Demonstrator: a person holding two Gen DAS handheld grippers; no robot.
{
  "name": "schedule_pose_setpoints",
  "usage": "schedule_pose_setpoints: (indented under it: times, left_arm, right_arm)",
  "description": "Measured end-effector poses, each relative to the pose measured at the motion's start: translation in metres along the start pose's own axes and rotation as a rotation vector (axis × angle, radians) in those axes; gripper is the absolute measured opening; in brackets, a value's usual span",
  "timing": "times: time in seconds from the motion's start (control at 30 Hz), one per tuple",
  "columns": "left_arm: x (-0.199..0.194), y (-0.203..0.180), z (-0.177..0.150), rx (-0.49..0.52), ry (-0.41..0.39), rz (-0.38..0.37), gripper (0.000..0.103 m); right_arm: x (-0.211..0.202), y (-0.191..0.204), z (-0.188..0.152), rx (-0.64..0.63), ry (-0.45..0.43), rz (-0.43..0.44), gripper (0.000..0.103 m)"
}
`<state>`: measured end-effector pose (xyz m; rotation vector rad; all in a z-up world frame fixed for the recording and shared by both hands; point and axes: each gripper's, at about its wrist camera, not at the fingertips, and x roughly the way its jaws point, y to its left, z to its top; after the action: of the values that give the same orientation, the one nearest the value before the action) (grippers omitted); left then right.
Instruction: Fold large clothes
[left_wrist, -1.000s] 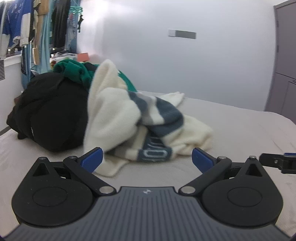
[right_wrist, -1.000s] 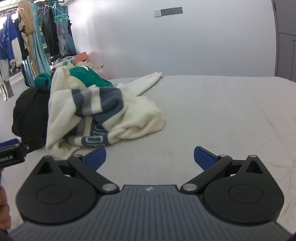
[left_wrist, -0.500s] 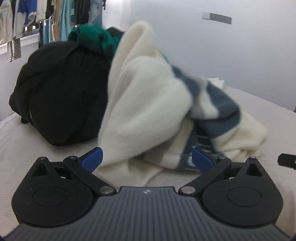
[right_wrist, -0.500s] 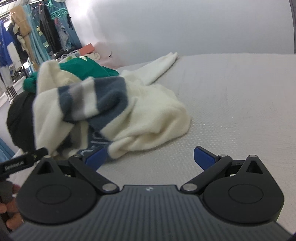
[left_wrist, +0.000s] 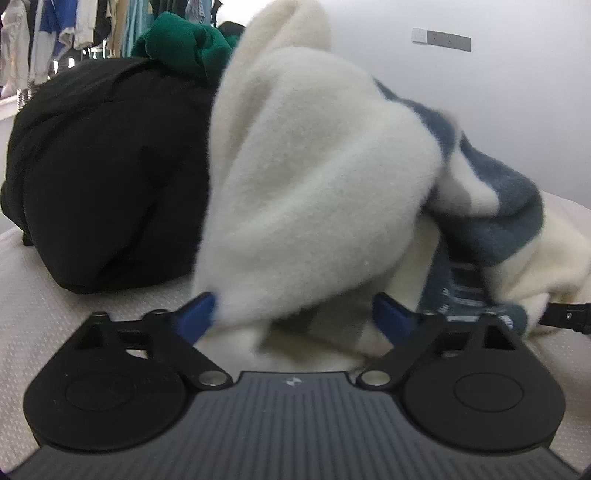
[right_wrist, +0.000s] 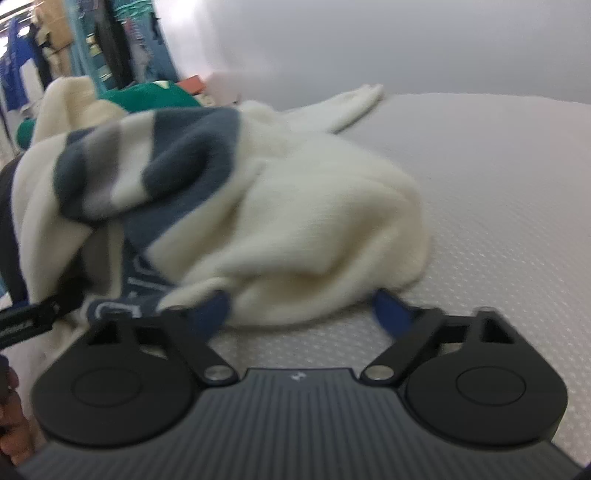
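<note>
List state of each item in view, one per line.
Cream striped sweater: crumpled, unfolded, on the bed.
Black garment: bunched heap beside the sweater.
Green garment: bunched atop the pile.
Left hand-held gripper: closing, sweater edge between its fingers.
Right hand-held gripper: closing around sweater hem.

sweater (left_wrist: 317, 192): cream knit, grey-blue stripes
state: crumpled heap
place: on the bed (right_wrist: 498, 206), against black garment (left_wrist: 107, 173)

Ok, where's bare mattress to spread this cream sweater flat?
The bare stretch is right of the cream sweater in the right wrist view: open mattress running to the white wall. The other side is crowded: the black garment and green garment are heaped against the sweater.
</note>
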<state>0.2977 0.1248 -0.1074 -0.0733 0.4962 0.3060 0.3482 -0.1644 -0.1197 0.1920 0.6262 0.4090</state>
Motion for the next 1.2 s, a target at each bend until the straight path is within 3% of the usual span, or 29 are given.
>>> schedule_pose_setpoints:
  times: [0.07, 0.1, 0.13, 0.17, 0.23, 0.5, 0.6, 0.73, 0.97, 1.1, 1.2]
  left_arm:
    - [0.001, 0.003, 0.0, -0.024, -0.007, 0.013, 0.067]
    - [0.0, 0.007, 0.001, -0.037, -0.011, 0.025, 0.061]
    - [-0.001, 0.01, 0.002, -0.053, -0.016, 0.031, 0.047]
    - [-0.002, 0.015, 0.004, -0.074, -0.02, 0.035, 0.037]
    - [-0.006, 0.025, 0.007, -0.108, -0.028, 0.027, 0.027]
    - [-0.053, 0.038, 0.013, -0.129, -0.138, -0.017, 0.017]
    - [-0.08, 0.041, 0.016, -0.13, -0.193, -0.034, 0.016]
    - [-0.123, 0.038, 0.011, -0.127, -0.228, -0.114, 0.014]
    - [-0.178, 0.025, -0.009, -0.147, -0.159, -0.298, 0.013]
    - [-0.189, 0.018, -0.018, -0.15, -0.105, -0.409, 0.013]
    - [-0.186, 0.012, -0.02, -0.124, -0.085, -0.43, 0.013]
  right_arm:
    - [-0.004, 0.002, 0.0, -0.01, -0.013, 0.015, 0.062]
    - [-0.006, 0.001, 0.0, -0.01, -0.017, 0.023, 0.047]
    - [-0.008, 0.001, 0.001, -0.001, -0.018, 0.032, 0.03]
    - [-0.009, 0.0, 0.001, 0.01, -0.016, 0.04, 0.025]
    - [-0.019, 0.0, 0.002, 0.018, -0.034, 0.025, 0.007]
    - [-0.069, 0.007, 0.012, -0.003, -0.135, -0.003, 0.003]
    - [-0.087, 0.017, 0.009, -0.028, -0.125, -0.011, 0.003]
    - [-0.107, 0.026, -0.003, -0.023, -0.086, 0.024, 0.005]
    - [-0.136, 0.042, -0.014, -0.043, -0.077, 0.082, 0.006]
    - [-0.14, 0.04, -0.011, 0.001, -0.074, 0.133, 0.006]
    - [-0.134, 0.035, -0.01, 0.037, -0.053, 0.156, 0.007]
